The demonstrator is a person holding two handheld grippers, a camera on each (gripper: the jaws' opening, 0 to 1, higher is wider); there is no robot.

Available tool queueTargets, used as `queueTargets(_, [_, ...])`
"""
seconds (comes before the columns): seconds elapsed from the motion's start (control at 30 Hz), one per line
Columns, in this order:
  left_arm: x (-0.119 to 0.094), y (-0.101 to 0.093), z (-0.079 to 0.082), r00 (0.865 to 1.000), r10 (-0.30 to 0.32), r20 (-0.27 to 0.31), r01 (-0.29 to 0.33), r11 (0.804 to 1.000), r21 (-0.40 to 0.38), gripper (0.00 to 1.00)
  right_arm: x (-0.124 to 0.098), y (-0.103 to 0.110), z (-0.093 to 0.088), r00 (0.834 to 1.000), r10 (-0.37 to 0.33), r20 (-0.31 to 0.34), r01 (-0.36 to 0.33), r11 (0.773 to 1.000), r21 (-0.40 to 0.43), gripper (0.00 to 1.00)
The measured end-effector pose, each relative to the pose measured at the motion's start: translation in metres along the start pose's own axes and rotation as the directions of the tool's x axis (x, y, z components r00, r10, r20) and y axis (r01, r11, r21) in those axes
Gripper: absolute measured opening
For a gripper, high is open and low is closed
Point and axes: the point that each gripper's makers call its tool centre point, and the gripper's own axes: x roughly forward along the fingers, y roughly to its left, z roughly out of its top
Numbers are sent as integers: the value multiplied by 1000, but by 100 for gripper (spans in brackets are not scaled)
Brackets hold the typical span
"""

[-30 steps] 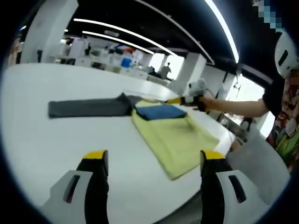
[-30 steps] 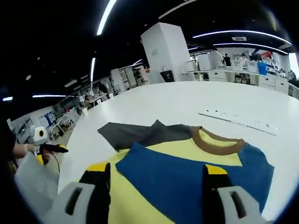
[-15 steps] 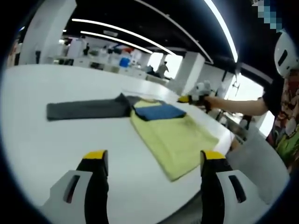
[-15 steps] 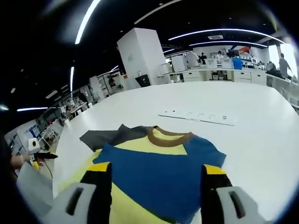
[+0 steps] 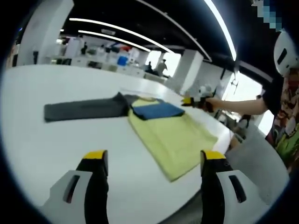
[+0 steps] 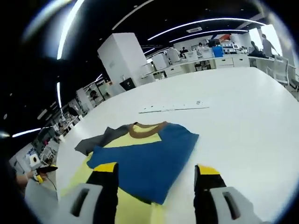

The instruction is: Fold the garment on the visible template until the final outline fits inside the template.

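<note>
A T-shirt lies flat on the white table (image 5: 42, 140). Its yellow body (image 5: 173, 140) points toward me in the left gripper view, with a blue sleeve (image 5: 156, 111) folded over the chest and a grey sleeve (image 5: 81, 108) stretched out to the left. In the right gripper view the blue sleeve (image 6: 147, 161) covers the yellow body (image 6: 124, 140) below a brown collar (image 6: 147, 129), and the grey sleeve (image 6: 96, 142) sticks out on the left. My left gripper (image 5: 154, 156) is open above the near table edge. My right gripper (image 6: 156, 168) is open beside the blue sleeve, holding nothing.
A thin white strip (image 6: 173, 108) lies on the table beyond the collar. A person's hand holds the right gripper (image 5: 192, 101) at the far side of the shirt. The left gripper (image 6: 39, 173) shows small at the left. Desks and a white pillar (image 6: 124, 58) stand behind.
The right gripper has drawn back and swung off the shirt toward its blue-sleeve side; its view now takes in more bare table. The left gripper and the shirt have stayed put.
</note>
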Motion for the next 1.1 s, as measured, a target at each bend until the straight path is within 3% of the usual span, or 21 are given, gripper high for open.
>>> queueTargets(0.1, [-1,0,0,1000,1,1,-1,1000,-1,77,-4,-8,-3,1000,2,1,-2,999,34,55])
queueTargets(0.23, [-2,1,0,1000,5,1,-5,1000,-2,77,-7,-10,-10,1000,30,-2,-29,987,159,51])
queueTargets(0.53, [-3,1,-1,1000,8,2,-8,1000,-6,77,-14,-5,-19,998,56,12,-57,958,282,27])
queueTargets(0.7, [-4,1,-1,1000,12,6,-12,1000,-8,77,-10,-4,-30,999,53,-5,-49,950,308,20])
queueTargets(0.83, [-4,1,-2,1000,14,7,-14,1000,-10,77,-8,-7,-39,999,36,-30,-25,957,290,14])
queueTargets(1.0, [-6,2,-4,1000,20,3,-20,1000,-13,77,-6,-2,-37,999,50,3,-48,934,354,6])
queueTargets(1.1, [-6,2,-4,1000,23,4,-23,1000,-15,77,-5,1,-38,999,51,1,-48,939,340,0])
